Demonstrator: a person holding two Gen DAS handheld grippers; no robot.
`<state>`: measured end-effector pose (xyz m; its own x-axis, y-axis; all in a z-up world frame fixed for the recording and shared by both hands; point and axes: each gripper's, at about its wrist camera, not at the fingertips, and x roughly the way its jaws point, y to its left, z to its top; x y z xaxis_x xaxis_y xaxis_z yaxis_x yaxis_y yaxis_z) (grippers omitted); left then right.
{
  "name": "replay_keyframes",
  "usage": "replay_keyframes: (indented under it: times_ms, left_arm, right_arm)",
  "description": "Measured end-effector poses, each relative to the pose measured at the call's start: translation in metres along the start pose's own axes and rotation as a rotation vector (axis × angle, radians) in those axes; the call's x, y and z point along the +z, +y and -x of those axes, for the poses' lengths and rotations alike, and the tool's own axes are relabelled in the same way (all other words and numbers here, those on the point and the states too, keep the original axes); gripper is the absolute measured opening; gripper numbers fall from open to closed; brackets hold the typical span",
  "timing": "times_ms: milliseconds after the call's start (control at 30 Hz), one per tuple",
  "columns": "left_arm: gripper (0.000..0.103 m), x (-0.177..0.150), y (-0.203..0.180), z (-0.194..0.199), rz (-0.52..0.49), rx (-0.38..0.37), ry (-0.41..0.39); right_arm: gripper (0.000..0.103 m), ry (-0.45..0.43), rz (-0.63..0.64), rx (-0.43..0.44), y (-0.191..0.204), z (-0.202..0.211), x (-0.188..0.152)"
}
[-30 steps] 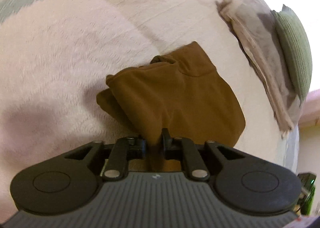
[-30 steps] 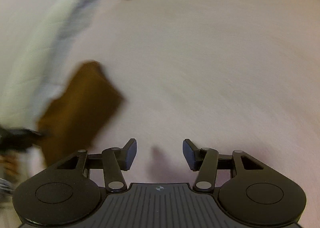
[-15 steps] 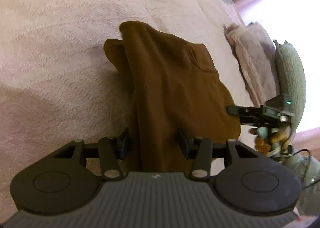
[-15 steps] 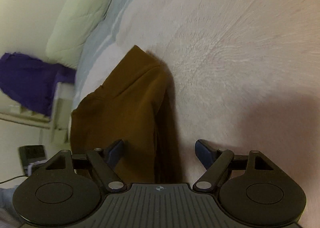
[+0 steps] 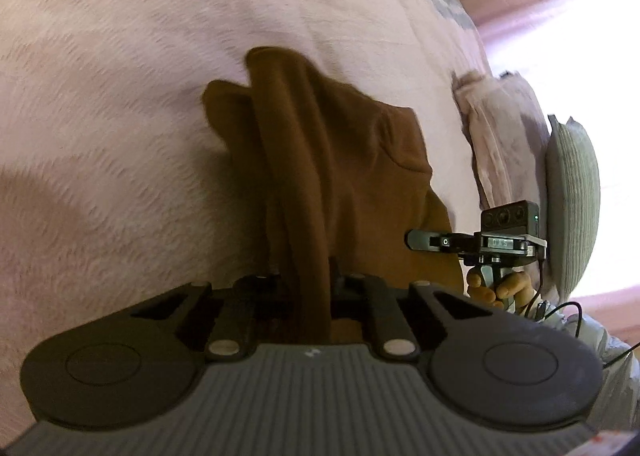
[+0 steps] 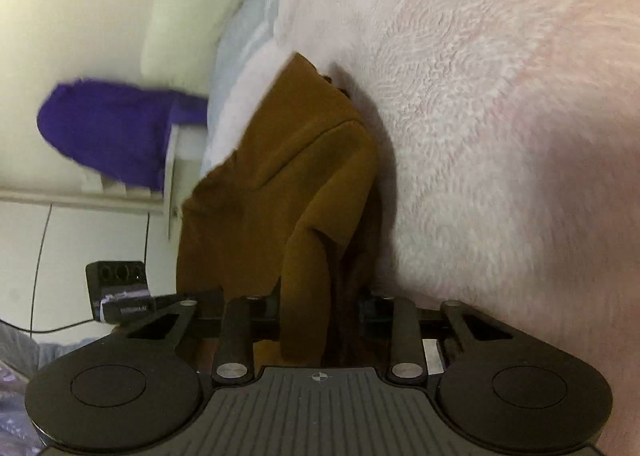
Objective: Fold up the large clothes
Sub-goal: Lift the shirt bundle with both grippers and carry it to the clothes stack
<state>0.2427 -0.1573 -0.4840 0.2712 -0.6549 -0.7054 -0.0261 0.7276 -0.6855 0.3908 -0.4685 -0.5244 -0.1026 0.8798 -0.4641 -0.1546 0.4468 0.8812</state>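
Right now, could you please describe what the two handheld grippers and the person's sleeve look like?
Both the left gripper and right gripper are black, with ribbed grey bodies, round side discs and silver pivot pins. The right one carries a small black camera with a green light and a thin black cable. The sleeve is pale grey.

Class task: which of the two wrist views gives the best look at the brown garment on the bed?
The left wrist view: the brown garment shows its folded body, collar and outline on the pink blanket. The right wrist view shows it edge-on and bunched, rising from the right gripper.
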Motion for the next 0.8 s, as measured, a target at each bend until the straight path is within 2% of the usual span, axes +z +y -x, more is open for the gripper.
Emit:
replay_keyframes:
  times_ms: [167,300,400,500,600,800]
  left_arm:
    - [0.009,0.016,-0.022,0.011,-0.126,0.022,0.056]
    - [0.008,0.025,-0.046,0.022,-0.22,0.012,0.118]
    - [0.008,0.017,-0.073,0.031,-0.326,0.004,0.168]
    - [0.008,-0.001,-0.104,0.046,-0.414,-0.025,0.228]
    - [0.008,-0.029,-0.141,0.06,-0.507,-0.068,0.312]
    - [0.008,-0.118,-0.224,0.069,-0.76,-0.19,0.56]
  right_arm:
    - [0.025,-0.159,-0.04,-0.038,0.026,0.015,-0.042]
    - [0.025,-0.304,-0.107,-0.069,0.055,0.035,-0.099]
    - [0.025,-0.421,-0.145,-0.081,0.085,0.051,-0.15]
    - [0.025,-0.556,-0.203,-0.106,0.121,0.072,-0.221]
    - [0.025,-0.708,-0.287,-0.142,0.156,0.09,-0.307]
    - [0.025,-1.028,-0.481,-0.251,0.239,0.111,-0.505]
